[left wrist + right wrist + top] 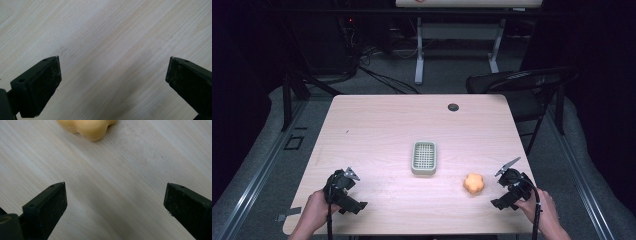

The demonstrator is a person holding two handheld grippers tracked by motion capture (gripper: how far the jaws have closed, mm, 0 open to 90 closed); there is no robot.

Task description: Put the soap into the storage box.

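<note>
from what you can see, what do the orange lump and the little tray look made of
The orange lump looks like soap or soft foam: matte, smooth, with rounded lobes and no shine; which of the two I cannot tell. The tray looks like moulded plastic, pale grey-green, with a slotted grid inside. The table shows a light wood-grain, probably laminate.

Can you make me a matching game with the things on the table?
Things:
1. soap
2. dish
3. right gripper
4. left gripper

Places or colours:
A. table's middle, grey-green
B. open, nearest the orange thing
C. open, near the table's left front corner
D. orange, flower-shaped

Pairs: 1-D, 2-A, 3-B, 4-C
</note>
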